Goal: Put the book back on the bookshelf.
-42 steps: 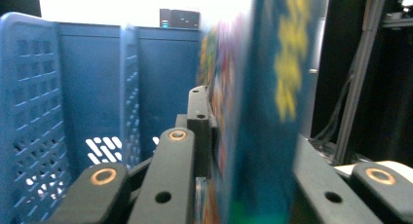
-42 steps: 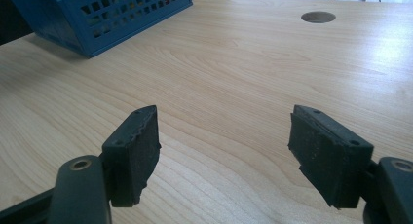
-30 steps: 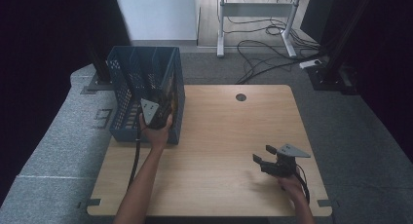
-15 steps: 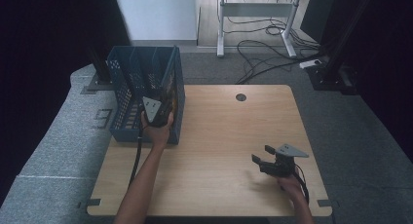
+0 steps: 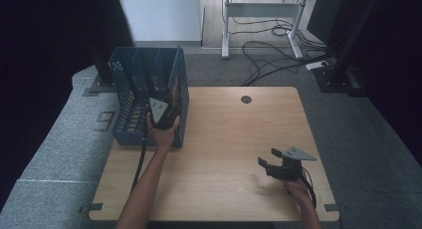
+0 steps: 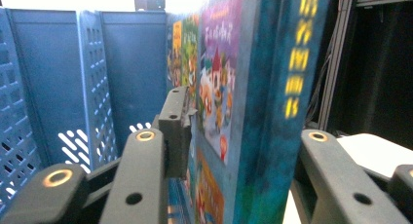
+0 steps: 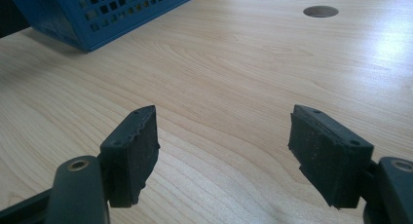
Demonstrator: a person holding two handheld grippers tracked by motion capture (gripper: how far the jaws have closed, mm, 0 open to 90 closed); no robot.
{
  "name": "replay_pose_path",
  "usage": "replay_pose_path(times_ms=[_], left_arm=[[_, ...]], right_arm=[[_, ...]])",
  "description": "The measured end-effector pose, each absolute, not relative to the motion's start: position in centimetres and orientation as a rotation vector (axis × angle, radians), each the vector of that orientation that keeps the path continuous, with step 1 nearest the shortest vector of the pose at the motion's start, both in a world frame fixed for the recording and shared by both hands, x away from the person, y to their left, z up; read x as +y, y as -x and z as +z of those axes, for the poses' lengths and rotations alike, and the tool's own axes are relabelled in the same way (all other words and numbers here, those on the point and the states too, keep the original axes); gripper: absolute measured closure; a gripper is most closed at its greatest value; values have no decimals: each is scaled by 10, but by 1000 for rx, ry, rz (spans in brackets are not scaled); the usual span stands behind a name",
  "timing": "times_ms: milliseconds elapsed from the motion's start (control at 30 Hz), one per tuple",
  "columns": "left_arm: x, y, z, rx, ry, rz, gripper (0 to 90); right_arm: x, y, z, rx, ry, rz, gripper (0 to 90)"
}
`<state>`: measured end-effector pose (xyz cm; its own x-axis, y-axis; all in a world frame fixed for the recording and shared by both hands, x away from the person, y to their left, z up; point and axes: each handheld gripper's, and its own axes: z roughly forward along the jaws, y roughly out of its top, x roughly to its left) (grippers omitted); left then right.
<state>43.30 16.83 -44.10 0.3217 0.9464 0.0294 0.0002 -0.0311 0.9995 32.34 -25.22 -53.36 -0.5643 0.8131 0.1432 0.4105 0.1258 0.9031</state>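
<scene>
The bench is a light wooden top with a round hole near its far edge. It stands on a grey carpet. Behind it, the room is dark at both sides, with a pale panel at the back, the white legs of another frame, and black cables lying on the floor.

A blue crate with perforated walls and dividers stands on the far left corner of the bench. A book stands upright inside it, against the wall of the crate that is nearest to the middle of the bench. The cover is colourful, with cartoon figures, and the spine is dark teal with yellow letters.

The left claw reaches into the crate from the near side. In the left gripper view its two jaws stand on both sides of the book: one beside the cover, the other beside the spine edge. They have just been opening, with the book between them. A narrow gap seems to show between the left pad and the cover, so the pads do not appear to press the book.

The right claw hovers low over the near right part of the bench, well apart from the crate. Its jaws are wide apart with nothing between them; below them is bare wood.
</scene>
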Motion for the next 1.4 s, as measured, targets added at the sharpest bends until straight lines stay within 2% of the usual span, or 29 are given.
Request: replay_pose_path(times_ms=[67,233,433,600,767,1000,1233,1400], left_arm=[[170,-432,-442,960,-1366,975,526],[172,-432,-442,961,-1377,951,494],[176,-427,-442,970,-1434,896,366],[187,-415,-449,976,-1498,813,308],[197,-400,-456,982,-1513,766,290],[208,-377,-467,1020,-1519,635,279],[208,-347,-485,999,-1590,553,281],[200,-331,-502,980,-1699,471,279]], right_arm=[[-252,-323,-534,2026,-1185,1421,255],[-252,-324,-534,2031,-1184,1416,253],[-253,-324,-535,2038,-1185,1410,251],[-253,-325,-536,2045,-1192,1407,250],[-252,-327,-538,2051,-1194,1404,251],[-252,-334,-542,2053,-1202,1408,258],[-252,-336,-545,2053,-1217,1398,260],[-257,-334,-543,2032,-1241,1398,259]])
